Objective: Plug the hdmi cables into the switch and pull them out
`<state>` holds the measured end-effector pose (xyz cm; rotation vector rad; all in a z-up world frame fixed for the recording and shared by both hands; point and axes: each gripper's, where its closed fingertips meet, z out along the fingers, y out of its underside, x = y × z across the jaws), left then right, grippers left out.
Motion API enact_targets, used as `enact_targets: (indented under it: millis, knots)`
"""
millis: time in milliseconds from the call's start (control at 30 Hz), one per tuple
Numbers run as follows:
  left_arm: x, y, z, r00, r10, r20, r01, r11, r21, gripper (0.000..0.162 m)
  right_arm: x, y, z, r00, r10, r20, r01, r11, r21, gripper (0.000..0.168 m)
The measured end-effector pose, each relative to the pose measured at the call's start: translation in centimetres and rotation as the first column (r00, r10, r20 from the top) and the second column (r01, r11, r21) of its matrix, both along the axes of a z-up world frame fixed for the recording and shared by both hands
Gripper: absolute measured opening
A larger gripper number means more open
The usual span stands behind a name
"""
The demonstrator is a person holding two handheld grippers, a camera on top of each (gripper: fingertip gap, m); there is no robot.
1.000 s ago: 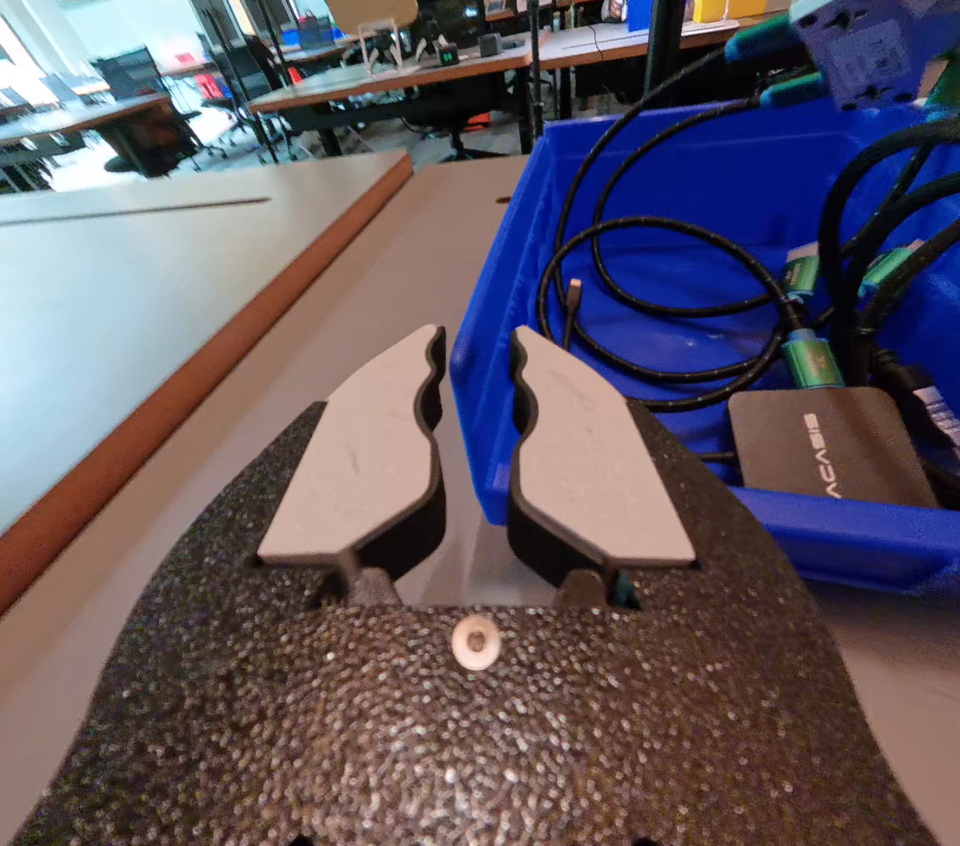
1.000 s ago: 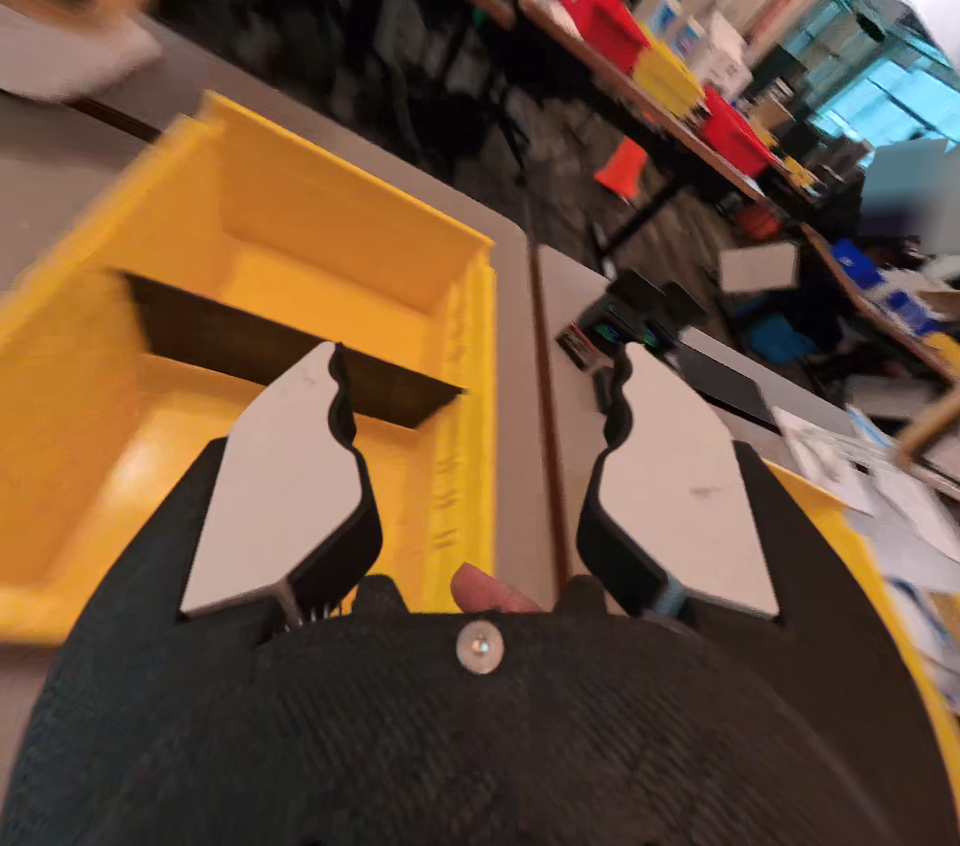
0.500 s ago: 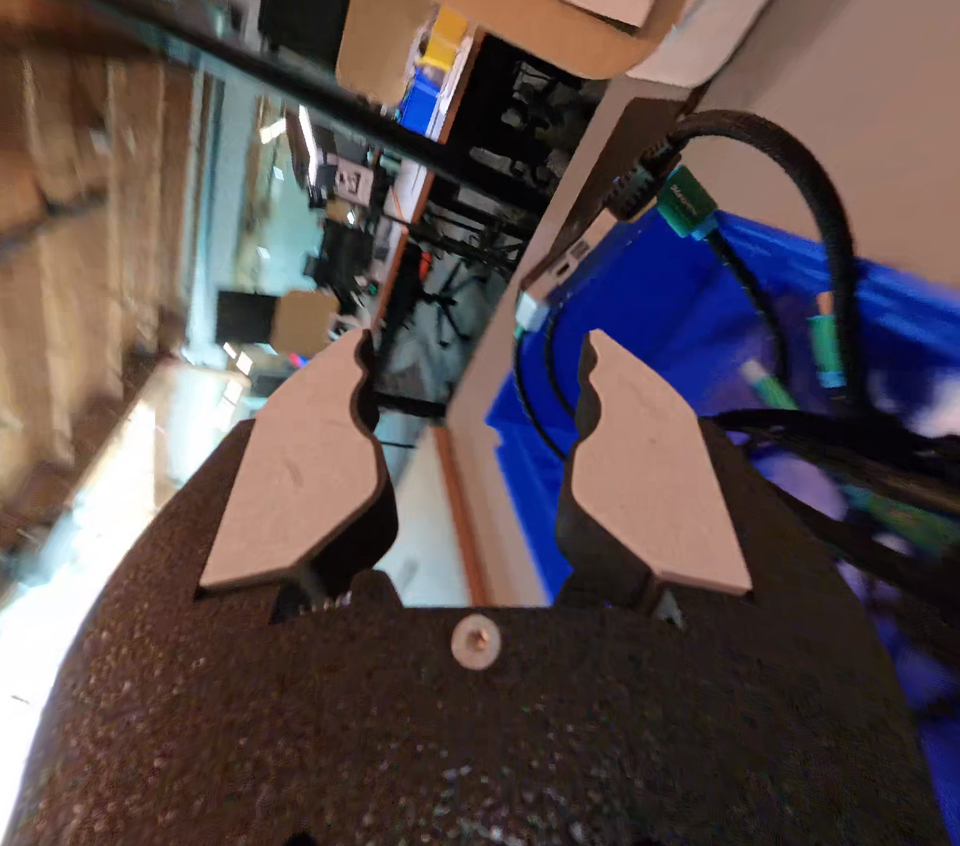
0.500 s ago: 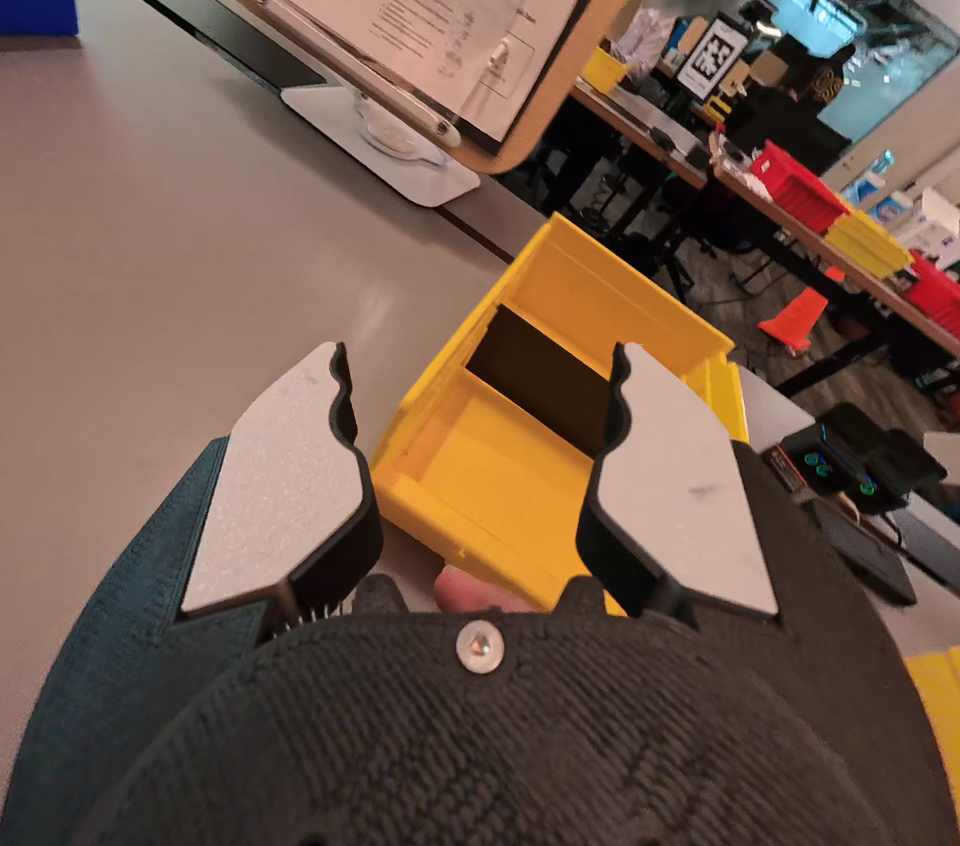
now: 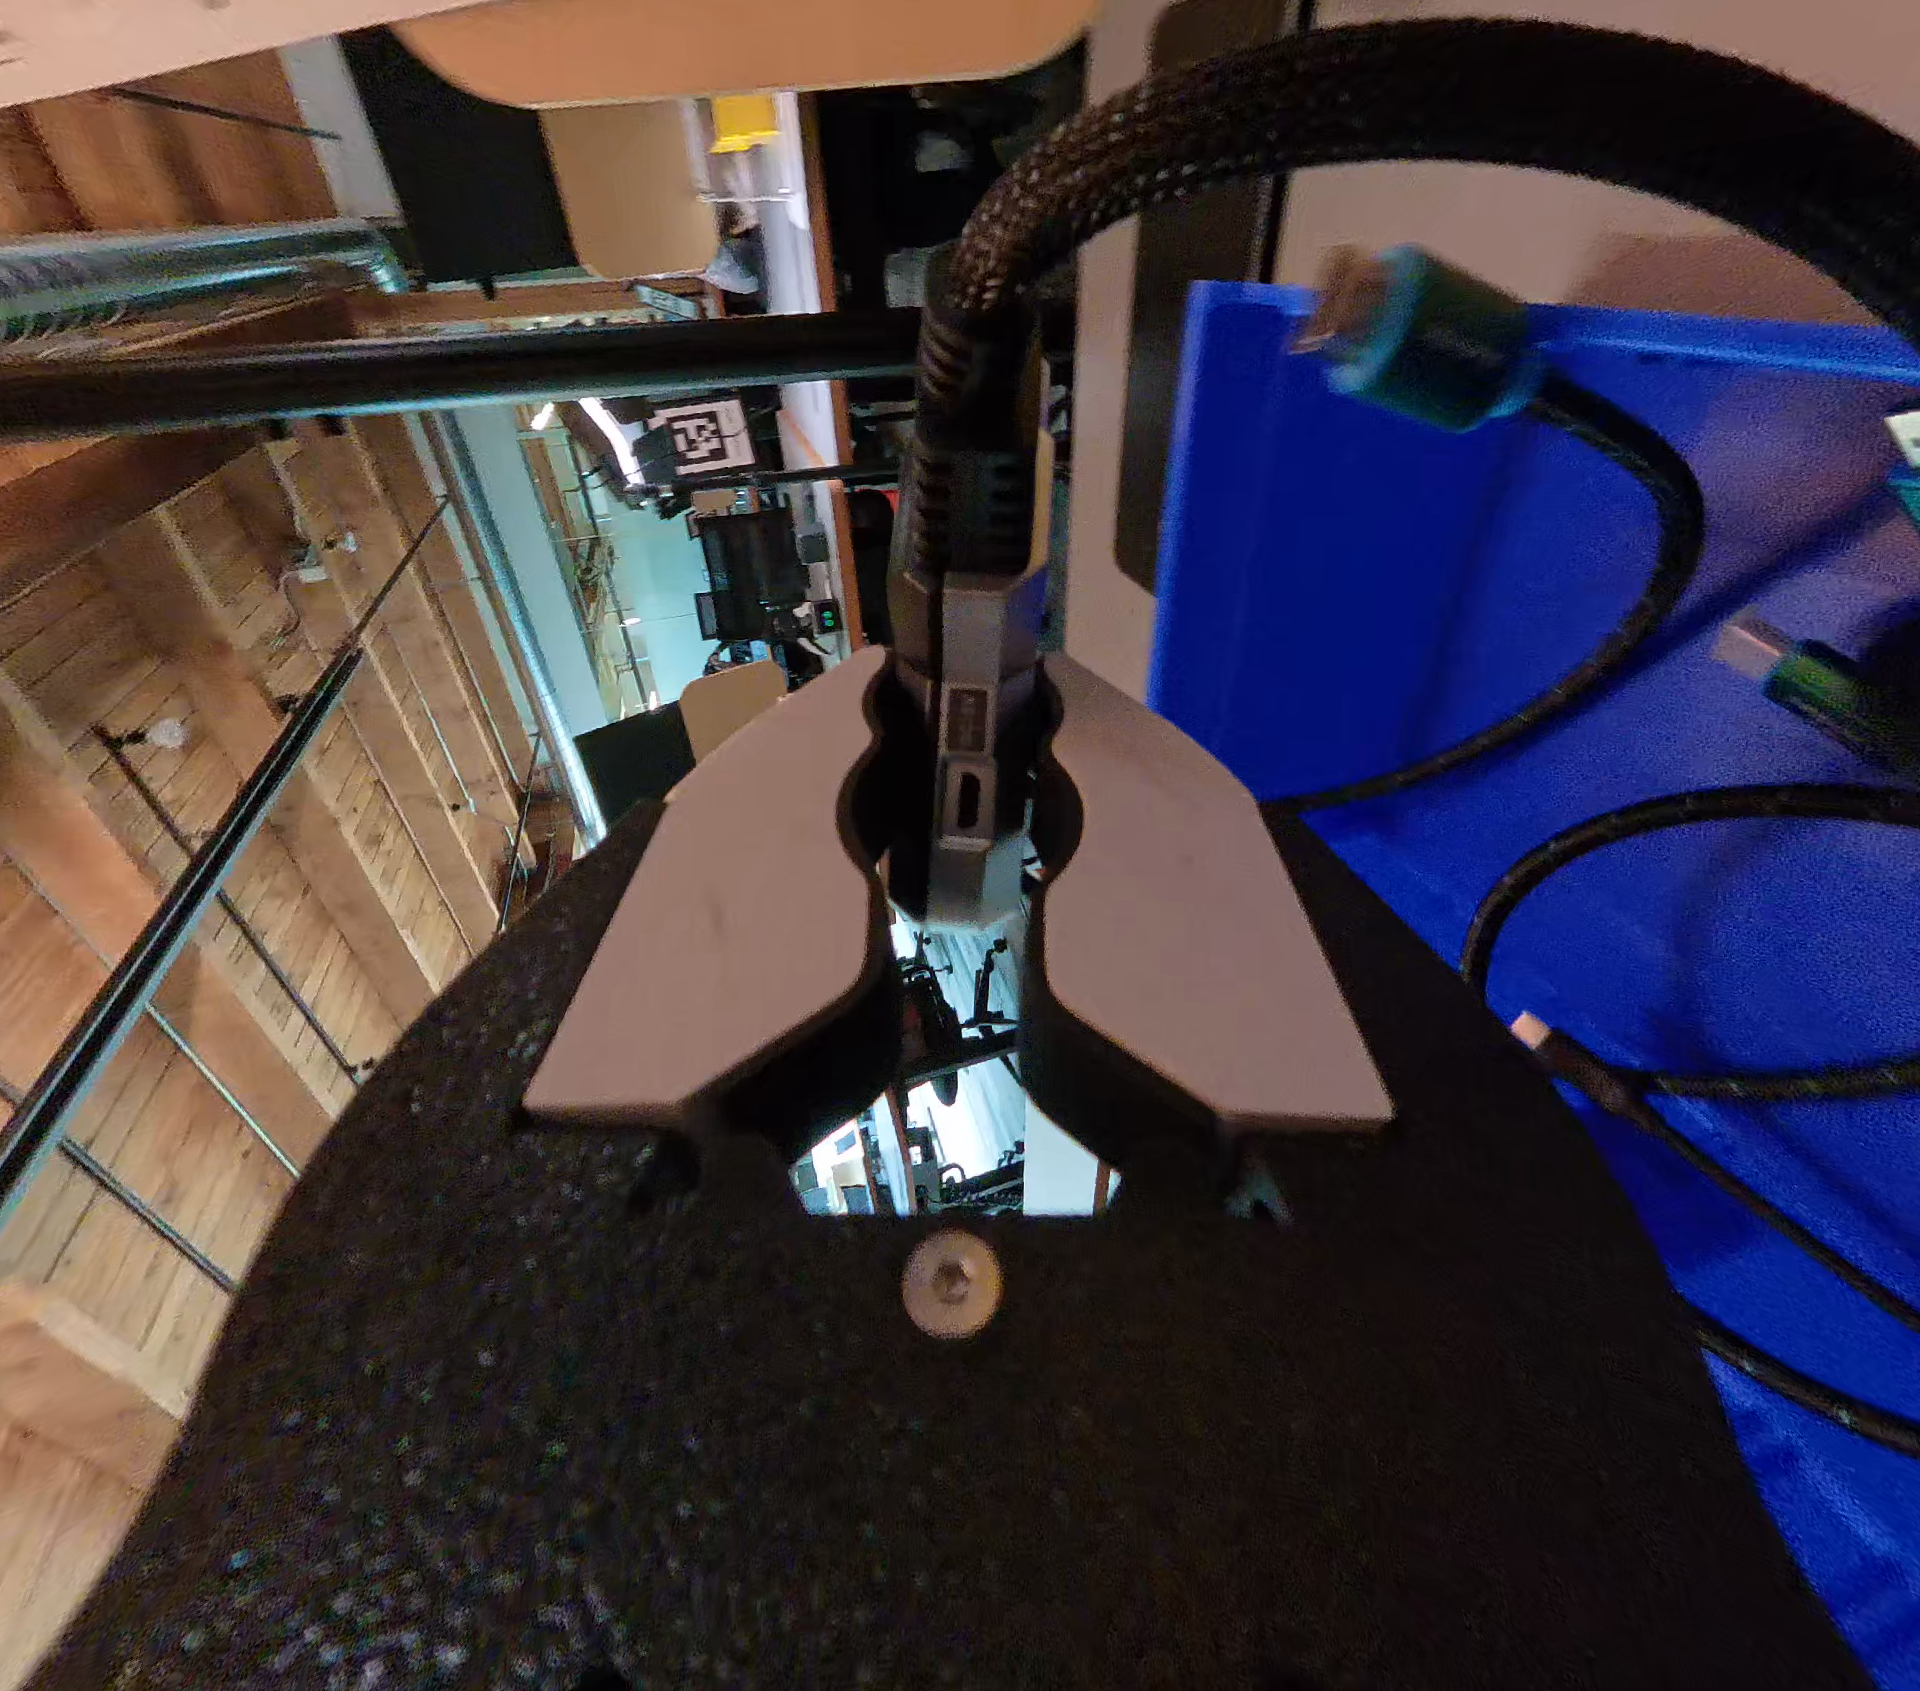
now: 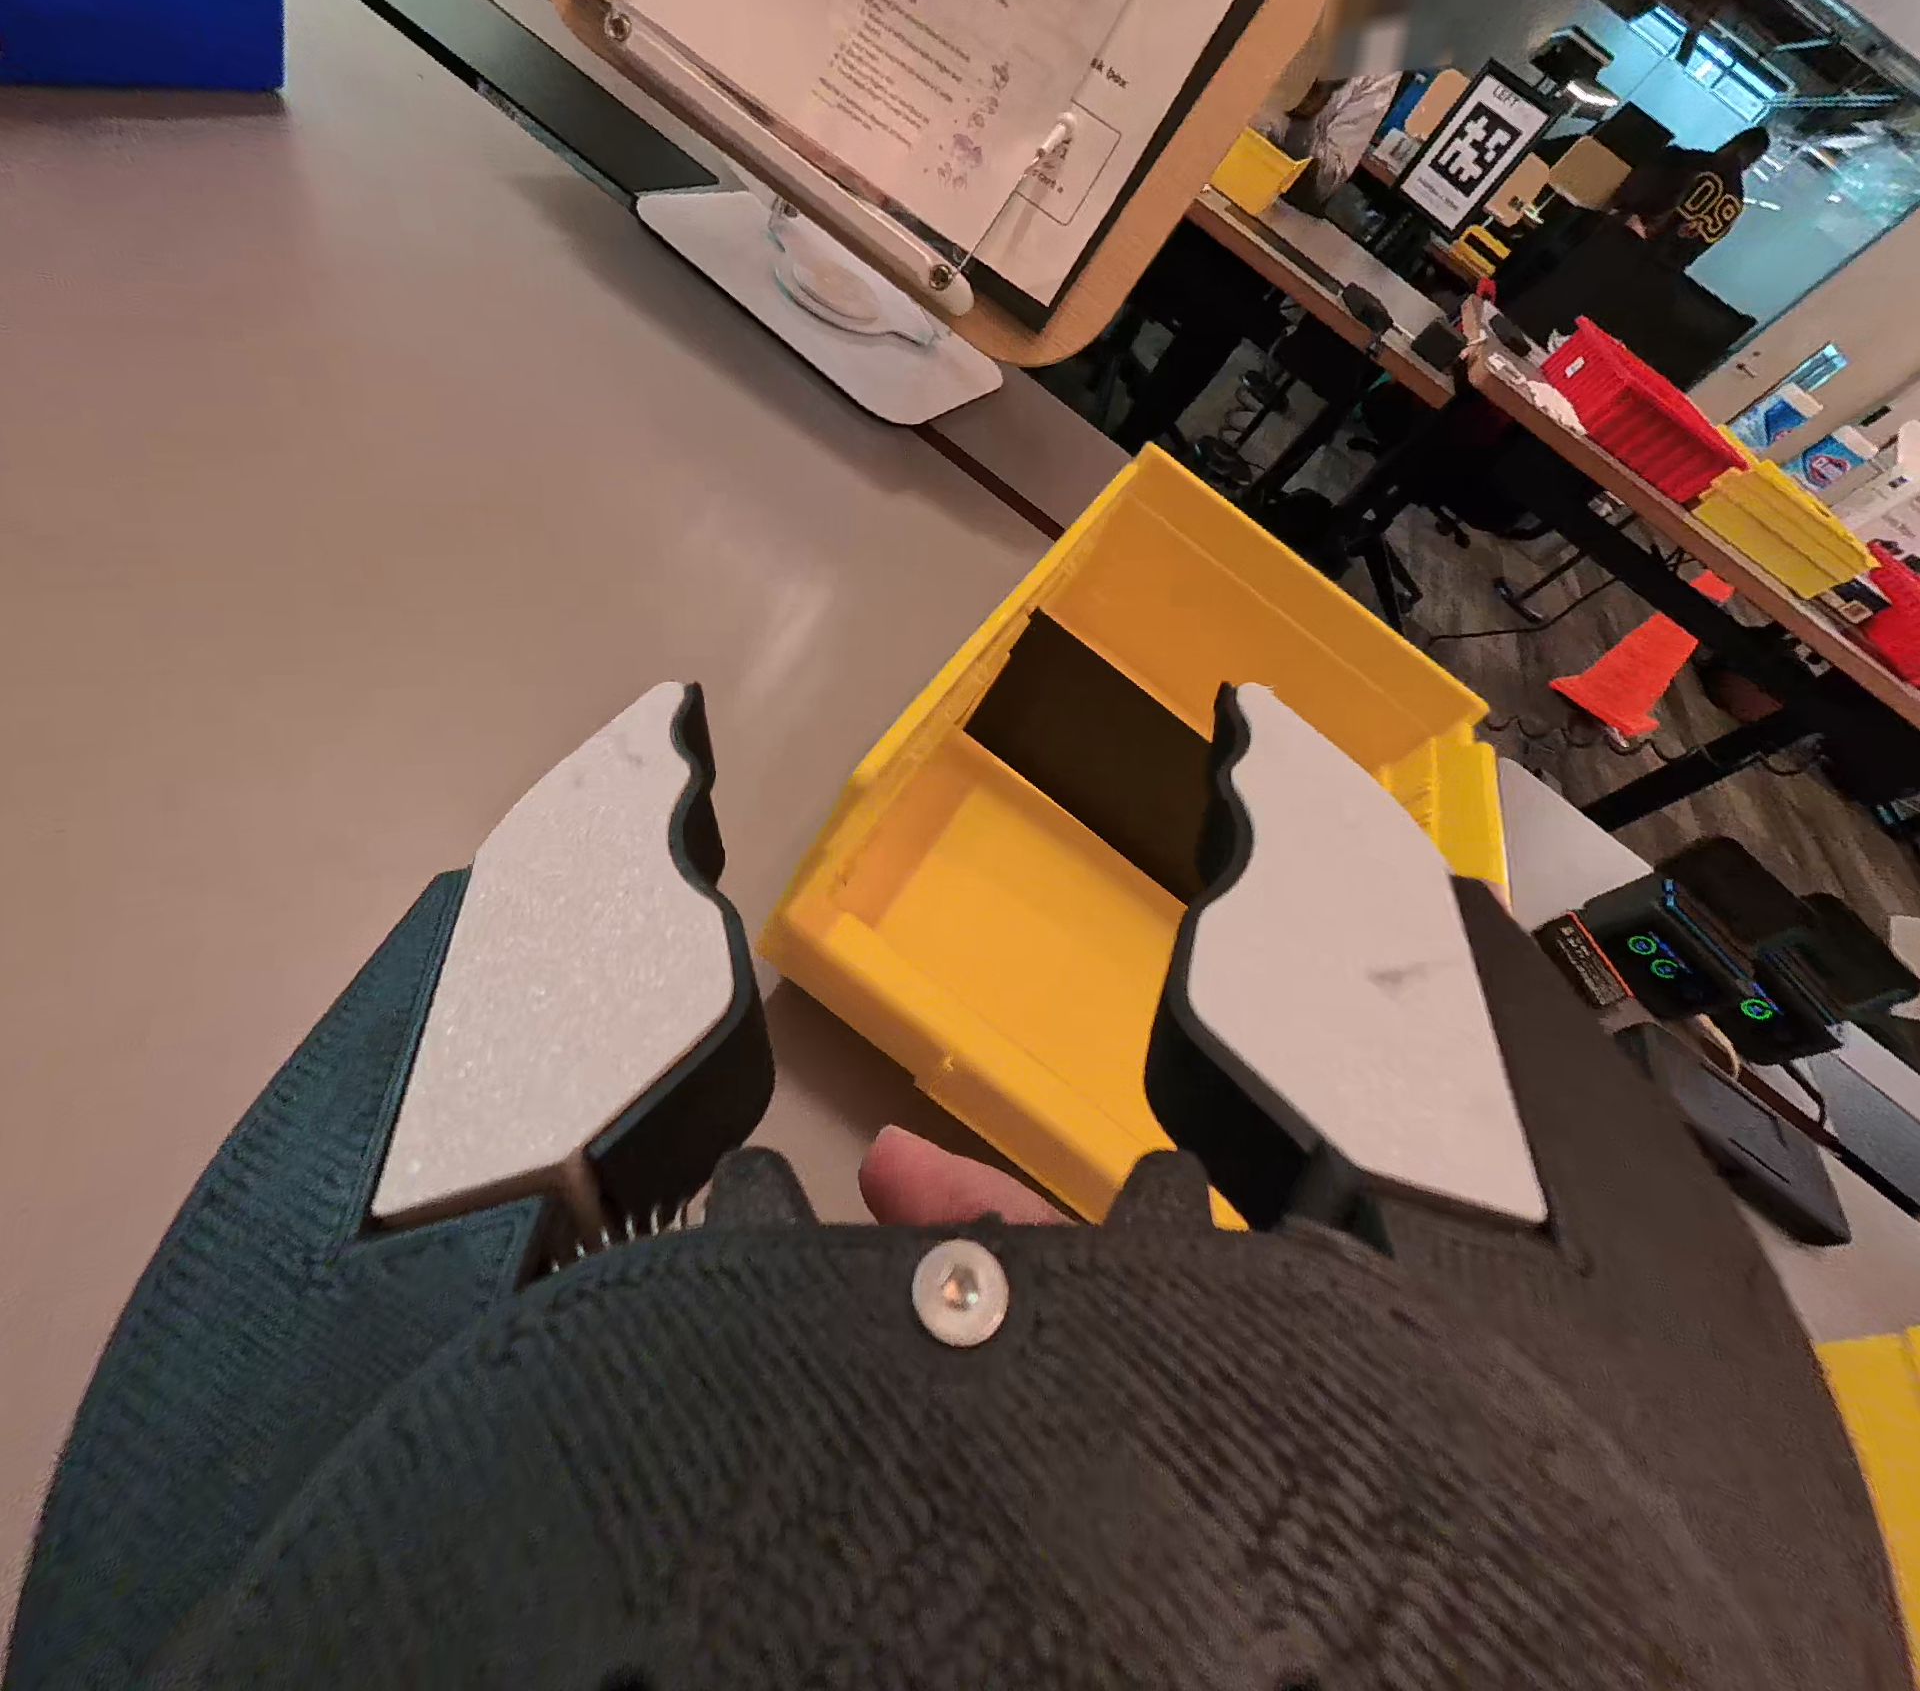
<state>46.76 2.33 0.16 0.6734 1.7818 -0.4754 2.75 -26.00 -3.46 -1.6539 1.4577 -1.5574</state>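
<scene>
The grey switch is clamped at frame centre by the left gripper, 1 braided cable plugged in. The right gripper is held agape before a yellow bin.

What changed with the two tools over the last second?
The left tool, nearly shut and empty by the blue bin a second ago, opened, rolled sideways and closed on the grey switch, which hangs edge-on with a braided black cable still plugged in. The right tool swung back from the yellow bin. It stayed open and empty; loose cables remain in the blue bin.
</scene>
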Motion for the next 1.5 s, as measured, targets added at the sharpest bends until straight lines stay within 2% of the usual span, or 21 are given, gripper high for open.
enact_targets:
  millis: [100,200,333,567,700,833,900,1000,1100,1167,1200,1267,1333,1367,1400,1467,1500]
  knots:
    - [-1.4,1.7,4.5,1.000,-0.016,0.013,0.017,0.997,-0.077,0.021,0.2,0.1,0.1,0.999,0.021,0.047,-0.025,0.997,0.069,0.089]
    - [-2.1,4.0,8.5,0.996,0.004,0.092,0.007,0.992,-0.125,0.021,0.5,0.3,-0.1,0.997,0.041,0.062,-0.048,0.993,0.109,0.088]
    - [-2.9,6.3,13.7,0.978,0.054,0.204,0.005,0.961,-0.277,0.021,1.0,1.0,-0.1,0.995,0.072,0.071,-0.080,0.989,0.124,0.088]
    - [-4.2,7.7,19.7,0.959,0.117,0.258,0.020,0.880,-0.474,0.021,1.2,2.1,-0.2,0.991,0.110,0.075,-0.120,0.982,0.143,0.087]
    - [-4.2,9.0,23.4,0.956,0.179,0.231,-0.006,0.802,-0.598,0.021,0.9,2.1,-0.2,0.990,0.113,0.081,-0.124,0.981,0.150,0.087]
    - [-4.2,9.6,25.7,0.936,0.241,0.257,-0.027,0.776,-0.630,0.021,0.8,1.7,-0.4,0.990,0.105,0.096,-0.121,0.976,0.181,0.086]
    - [-5.0,9.5,26.8,0.942,0.219,0.255,0.007,0.746,-0.666,0.021,0.9,1.7,-0.4,0.989,0.104,0.105,-0.123,0.974,0.192,0.085]
    - [-7.4,7.8,27.3,0.950,0.104,0.295,0.121,0.748,-0.653,0.021,1.3,2.3,-0.2,0.984,0.123,0.126,-0.149,0.963,0.224,0.085]
    - [-11.2,4.7,25.3,0.940,-0.089,0.329,0.271,0.781,-0.563,0.021,2.0,4.3,0.8,0.961,0.194,0.198,-0.247,0.923,0.294,0.091]
    - [-14.4,2.3,23.1,0.916,-0.229,0.330,0.376,0.781,-0.500,0.021,2.6,6.0,2.0,0.929,0.238,0.283,-0.335,0.864,0.376,0.102]
    - [-16.1,1.2,22.0,0.896,-0.285,0.340,0.424,0.774,-0.470,0.021,2.8,7.2,2.7,0.902,0.261,0.343,-0.401,0.802,0.444,0.104]
    - [-19.6,-0.9,19.9,0.846,-0.376,0.379,0.517,0.753,-0.407,0.021,2.9,10.0,5.2,0.802,0.304,0.514,-0.583,0.581,0.567,0.095]
    - [-22.9,-3.0,17.7,0.779,-0.449,0.437,0.600,0.737,-0.311,0.017,2.6,11.8,7.4,0.700,0.289,0.654,-0.712,0.353,0.606,0.081]
    - [-24.4,-4.0,16.4,0.746,-0.482,0.460,0.632,0.729,-0.261,0.025,2.5,12.6,8.1,0.667,0.279,0.691,-0.744,0.276,0.608,0.076]
    - [-25.9,-4.9,15.1,0.716,-0.512,0.475,0.660,0.718,-0.222,0.017,2.7,13.1,8.4,0.654,0.262,0.710,-0.757,0.216,0.617,0.077]
    - [-28.5,-6.6,12.5,0.656,-0.569,0.496,0.708,0.691,-0.144,0.025,3.2,14.0,8.7,0.645,0.231,0.728,-0.762,0.128,0.635,0.076]
    - [-29.7,-7.4,11.2,0.620,-0.594,0.513,0.730,0.677,-0.097,0.020,3.5,14.2,8.7,0.647,0.209,0.734,-0.760,0.102,0.642,0.073]
